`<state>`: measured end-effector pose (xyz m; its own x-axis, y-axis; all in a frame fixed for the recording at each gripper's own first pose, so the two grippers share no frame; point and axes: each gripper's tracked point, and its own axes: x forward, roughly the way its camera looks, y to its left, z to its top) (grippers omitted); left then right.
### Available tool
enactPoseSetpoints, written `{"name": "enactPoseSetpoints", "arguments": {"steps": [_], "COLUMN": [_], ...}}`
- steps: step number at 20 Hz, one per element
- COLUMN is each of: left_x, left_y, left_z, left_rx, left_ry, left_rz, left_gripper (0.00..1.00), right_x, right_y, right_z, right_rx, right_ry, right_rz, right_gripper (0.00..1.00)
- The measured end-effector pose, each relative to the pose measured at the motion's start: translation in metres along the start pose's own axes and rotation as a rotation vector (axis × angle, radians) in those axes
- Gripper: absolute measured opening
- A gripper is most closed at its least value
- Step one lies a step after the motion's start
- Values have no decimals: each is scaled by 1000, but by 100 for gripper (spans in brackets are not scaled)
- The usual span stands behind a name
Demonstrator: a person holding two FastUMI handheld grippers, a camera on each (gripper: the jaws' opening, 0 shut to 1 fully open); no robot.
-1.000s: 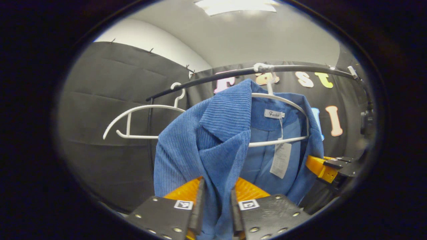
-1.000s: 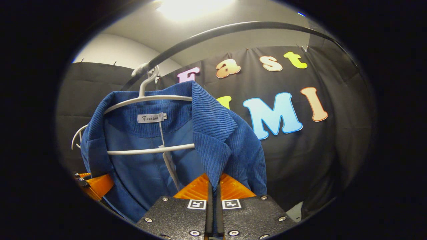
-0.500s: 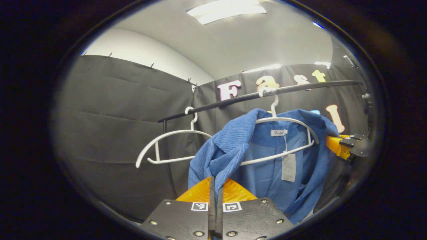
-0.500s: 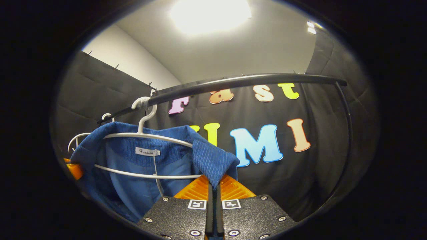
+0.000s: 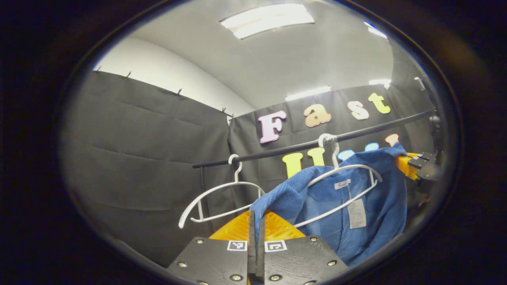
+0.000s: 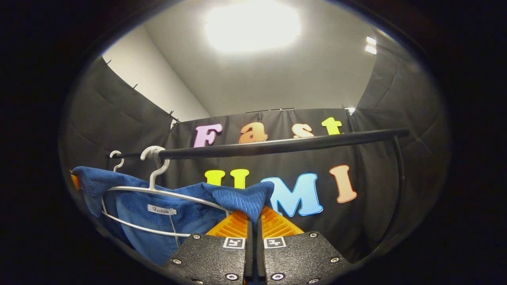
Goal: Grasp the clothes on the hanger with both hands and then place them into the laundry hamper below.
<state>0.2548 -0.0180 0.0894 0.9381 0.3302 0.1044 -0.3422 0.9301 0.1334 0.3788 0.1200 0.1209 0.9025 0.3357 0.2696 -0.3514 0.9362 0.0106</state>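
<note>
Left gripper view: your left gripper (image 5: 256,221) had its jaws pinched tight on one lapel of the blue jacket (image 5: 356,198), which was draped on a white hanger (image 5: 344,174) hooked over the black rail (image 5: 285,148), beside a bare hanger (image 5: 222,194). Your right gripper (image 6: 253,221) had its jaws clamped on the other lapel, the collar stretched between both.

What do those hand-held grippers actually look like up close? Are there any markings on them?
In the left gripper view, the left hand-held gripper has two flat dark plates studded with round silver screws, each carrying a small square black-and-white coded tag near its inner edge. Ribbed wedge-shaped fingers rise beyond the plates. The right hand-held gripper, in the right gripper view, has the same build.
</note>
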Motion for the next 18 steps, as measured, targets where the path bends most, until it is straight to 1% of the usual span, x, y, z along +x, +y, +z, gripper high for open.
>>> {"name": "enactPoseSetpoints", "arguments": {"steps": [1, 2, 3, 4, 6, 7, 8, 9, 10, 11, 12, 13, 14, 15, 18], "left_x": [4, 9, 15, 23, 35, 42, 48, 57, 63, 71, 80, 89, 98, 108, 126], "left_y": [5, 12, 20, 25, 31, 33, 35, 37, 41, 43, 45, 48, 54, 56, 62], "left_z": [3, 7, 12, 12, 16, 17, 17, 21, 25, 29, 33, 39, 44, 46, 34], "left_rx": [-1, 2, 11, 25, 65, 90, 112, 133, 149, 163, 182, 204, 220, 227, 204], "left_ry": [-7, -16, -28, -39, -59, -65, -73, -86, -97, -105, -117, -130, -139, -141, -119], "left_rz": [0, 3, 11, 9, 5, 7, 7, 15, 17, 19, 22, 25, 21, 15, -7], "left_gripper": [5, 5, 5, 5, 5, 1, 5, 0, 5, 5, 1, 5, 5, 5, 5], "right_x": [4, 8, 14, 19, 28, 32, 36, 41, 45, 50, 55, 58, 61, 66, 75], "right_y": [-4, -9, -13, -17, -25, -30, -33, -35, -36, -36, -36, -38, -38, -39, -38], "right_z": [4, 6, 9, 10, 8, 8, 6, 4, 0, -6, -12, -18, -25, -35, -63], "right_rx": [-13, -25, -36, -44, -55, -61, -69, -78, -84, -89, -92, -94, -92, -92, -91], "right_ry": [-13, -25, -34, -38, -41, -45, -49, -52, -50, -46, -40, -31, -19, -8, 34], "right_rz": [-3, -10, -16, -22, -35, -42, -48, -55, -59, -60, -62, -60, -57, -56, -40], "right_gripper": [1, 3, 1, 3, 2, 3, 3, 3, 2, 2, 3, 3, 2, 3, 3]}}
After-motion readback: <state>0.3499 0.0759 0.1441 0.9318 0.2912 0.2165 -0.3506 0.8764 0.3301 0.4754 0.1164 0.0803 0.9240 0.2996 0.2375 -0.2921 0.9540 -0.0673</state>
